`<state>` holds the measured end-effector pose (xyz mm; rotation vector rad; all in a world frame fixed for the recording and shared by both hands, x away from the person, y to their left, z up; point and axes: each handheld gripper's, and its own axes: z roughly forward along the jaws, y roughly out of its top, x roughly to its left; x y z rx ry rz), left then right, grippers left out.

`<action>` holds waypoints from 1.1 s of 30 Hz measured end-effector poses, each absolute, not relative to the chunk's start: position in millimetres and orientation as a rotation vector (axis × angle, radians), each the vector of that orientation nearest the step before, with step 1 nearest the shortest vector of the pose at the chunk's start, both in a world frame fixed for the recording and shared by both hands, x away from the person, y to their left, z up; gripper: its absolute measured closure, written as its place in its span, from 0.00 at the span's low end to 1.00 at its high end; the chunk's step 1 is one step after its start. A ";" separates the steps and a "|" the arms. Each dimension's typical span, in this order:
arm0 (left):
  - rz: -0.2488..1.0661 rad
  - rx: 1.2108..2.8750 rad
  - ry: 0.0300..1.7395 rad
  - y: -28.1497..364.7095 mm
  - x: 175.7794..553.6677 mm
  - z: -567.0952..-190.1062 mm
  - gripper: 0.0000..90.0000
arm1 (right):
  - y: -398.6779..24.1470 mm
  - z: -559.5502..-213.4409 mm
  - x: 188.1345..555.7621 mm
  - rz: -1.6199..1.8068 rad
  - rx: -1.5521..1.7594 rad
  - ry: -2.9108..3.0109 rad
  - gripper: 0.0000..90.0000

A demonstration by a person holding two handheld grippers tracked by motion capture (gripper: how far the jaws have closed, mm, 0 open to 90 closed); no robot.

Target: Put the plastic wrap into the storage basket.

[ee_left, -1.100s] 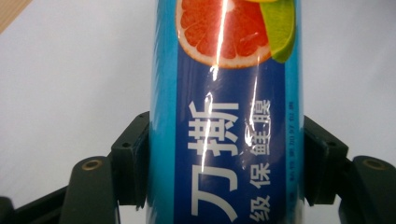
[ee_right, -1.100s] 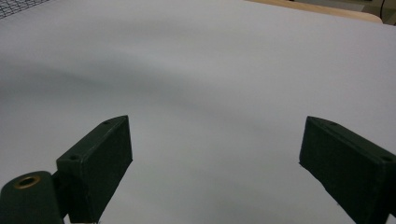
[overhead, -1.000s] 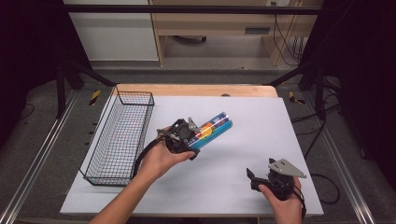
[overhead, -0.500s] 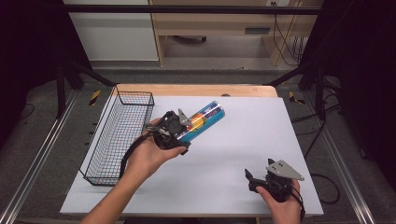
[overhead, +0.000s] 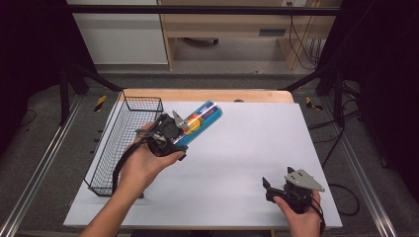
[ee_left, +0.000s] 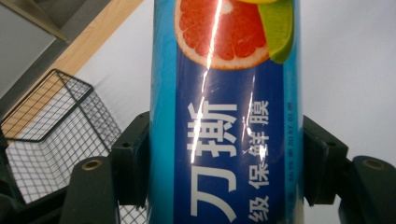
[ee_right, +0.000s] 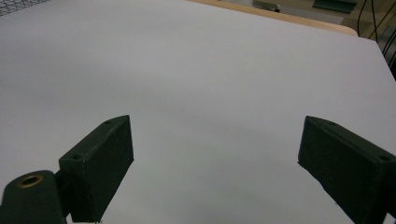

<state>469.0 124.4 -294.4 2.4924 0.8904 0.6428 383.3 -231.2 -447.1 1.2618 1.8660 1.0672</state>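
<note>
Tube (overhead: 198,122), blue cling-film pack with a grapefruit print, is clamped in the left hand-held gripper (overhead: 174,132), held above the white surface (overhead: 247,148) just right of the wire basket (overhead: 123,143). In the left gripper view the tube (ee_left: 224,112) sits squarely between the jaws, both pressed against its sides, so the grip looks firm.

Progress, as a judgement: pick-up done, tube off the surface, drop not yet done. The basket looks empty as far as its mesh shows, and it's the likely target. Left to do: carry the tube over the rim, lower it, let go.

Orientation: long axis runs diagonally in the high view, from near-left at the gripper to far-right, free end pointing up and away toward the wooden back edge. It seems tilted somewhat upward, not flat; how much I can't tell. That axis is crosswise to the basket's long side, so it probably needs a turn to lie lengthwise in it.

Right hand-held gripper (overhead: 276,190) rests at the near right corner, jaws wide apart, holding nothing, well apart from the tube.
</note>
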 end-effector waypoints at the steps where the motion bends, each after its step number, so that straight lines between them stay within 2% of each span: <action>1: 0.641 2.486 0.905 128.6 469.1 -293.7 0.36 | -231.2 -447.4 383.4 1.060 1.265 1.867 0.12; 20: 0.702 2.457 1.167 201.2 478.6 -293.6 0.36 | -235.1 -449.5 386.4 1.037 1.280 1.861 0.12; 33: 0.701 2.448 1.277 217.7 487.5 -309.2 0.36 | -229.5 -448.0 385.6 1.045 1.234 1.887 0.12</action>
